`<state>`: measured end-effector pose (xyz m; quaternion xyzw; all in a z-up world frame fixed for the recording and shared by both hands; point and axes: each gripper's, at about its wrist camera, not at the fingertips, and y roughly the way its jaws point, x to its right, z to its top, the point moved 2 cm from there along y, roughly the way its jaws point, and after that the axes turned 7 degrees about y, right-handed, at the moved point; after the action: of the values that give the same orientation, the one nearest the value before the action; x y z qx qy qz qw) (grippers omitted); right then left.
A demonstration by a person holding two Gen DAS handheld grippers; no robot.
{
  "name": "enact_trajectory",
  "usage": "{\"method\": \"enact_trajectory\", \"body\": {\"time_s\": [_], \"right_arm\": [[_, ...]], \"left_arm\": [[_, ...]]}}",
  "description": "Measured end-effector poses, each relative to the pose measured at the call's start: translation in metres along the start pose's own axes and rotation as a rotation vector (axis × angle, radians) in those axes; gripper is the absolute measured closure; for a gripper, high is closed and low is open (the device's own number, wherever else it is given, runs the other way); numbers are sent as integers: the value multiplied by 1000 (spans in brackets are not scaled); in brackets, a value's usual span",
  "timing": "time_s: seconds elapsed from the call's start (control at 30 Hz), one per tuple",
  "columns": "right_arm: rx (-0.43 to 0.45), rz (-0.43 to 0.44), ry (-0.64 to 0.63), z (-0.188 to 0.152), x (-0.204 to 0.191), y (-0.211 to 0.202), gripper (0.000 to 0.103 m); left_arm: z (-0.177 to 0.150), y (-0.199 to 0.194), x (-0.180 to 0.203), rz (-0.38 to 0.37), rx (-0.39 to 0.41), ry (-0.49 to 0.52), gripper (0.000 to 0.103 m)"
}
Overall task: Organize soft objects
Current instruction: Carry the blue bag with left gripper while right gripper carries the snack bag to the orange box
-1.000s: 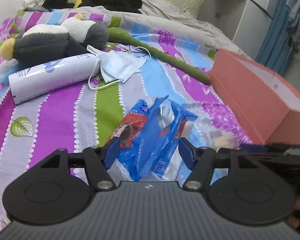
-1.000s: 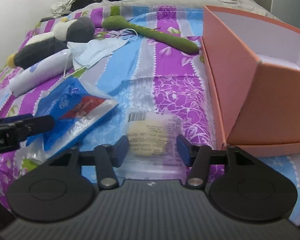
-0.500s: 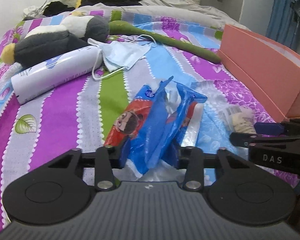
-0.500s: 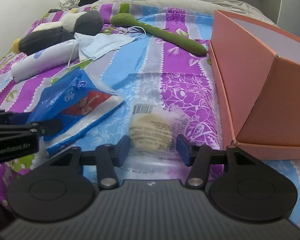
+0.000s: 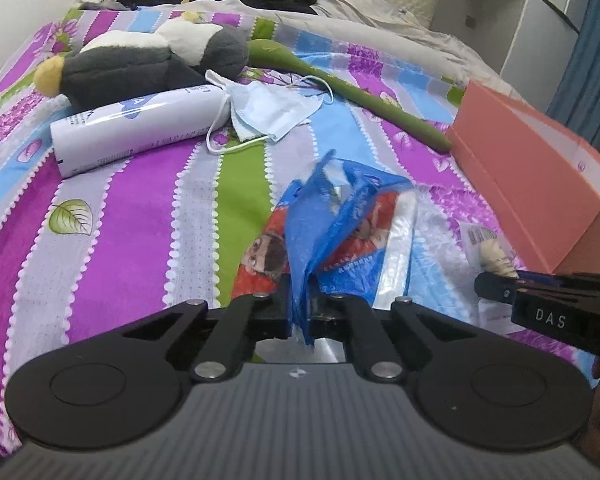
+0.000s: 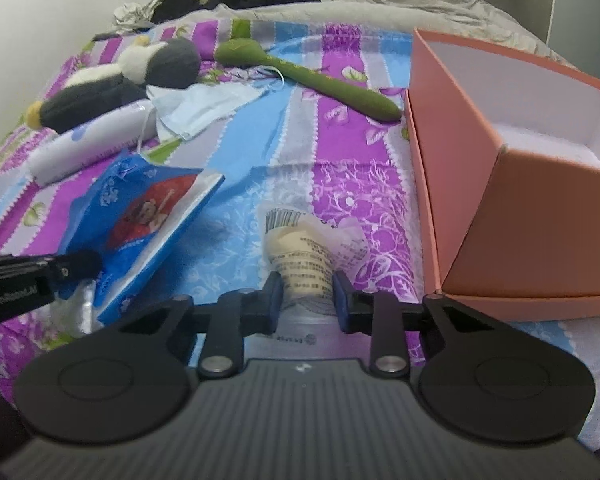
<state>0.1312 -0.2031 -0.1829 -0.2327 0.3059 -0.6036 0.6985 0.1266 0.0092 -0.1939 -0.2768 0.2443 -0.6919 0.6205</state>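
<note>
Box (image 6: 512, 216): salmon card, white inside, open top, on the bedspread (image 5: 132, 240) at right. Right view looks in: the visible part of the interior holds nothing; near wall hides the floor. Left view gives only its outer side.

Left gripper (image 5: 299, 312): jaws closing, pads pinching a crumpled fold of the blue bag (image 5: 332, 232); bag lies mid-bed, its print side up.

Right gripper (image 6: 305, 296): jaws closing on the clear pouch (image 6: 300, 252) with cream contents and a barcode; pads touch its sides. Pouch sits just beside the box's near corner.

Further back: plush penguin (image 5: 140, 60), white tube (image 5: 136, 132) touching it, face mask (image 5: 272, 108) against the tube, green plush stem (image 5: 364, 96) running toward the box.

Left view only: leaf print, a fingertip at lower right edge. Right view only: box interior, rivet on its wall.
</note>
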Motion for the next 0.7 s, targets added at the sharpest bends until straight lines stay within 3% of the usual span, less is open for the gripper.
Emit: {"method": "enact_trajectory", "body": {"time_s": [0.7], "right_arm": [[106, 126, -24, 58, -8, -99, 72]], "left_arm": [[62, -97, 41, -11, 58, -25, 97]]}}
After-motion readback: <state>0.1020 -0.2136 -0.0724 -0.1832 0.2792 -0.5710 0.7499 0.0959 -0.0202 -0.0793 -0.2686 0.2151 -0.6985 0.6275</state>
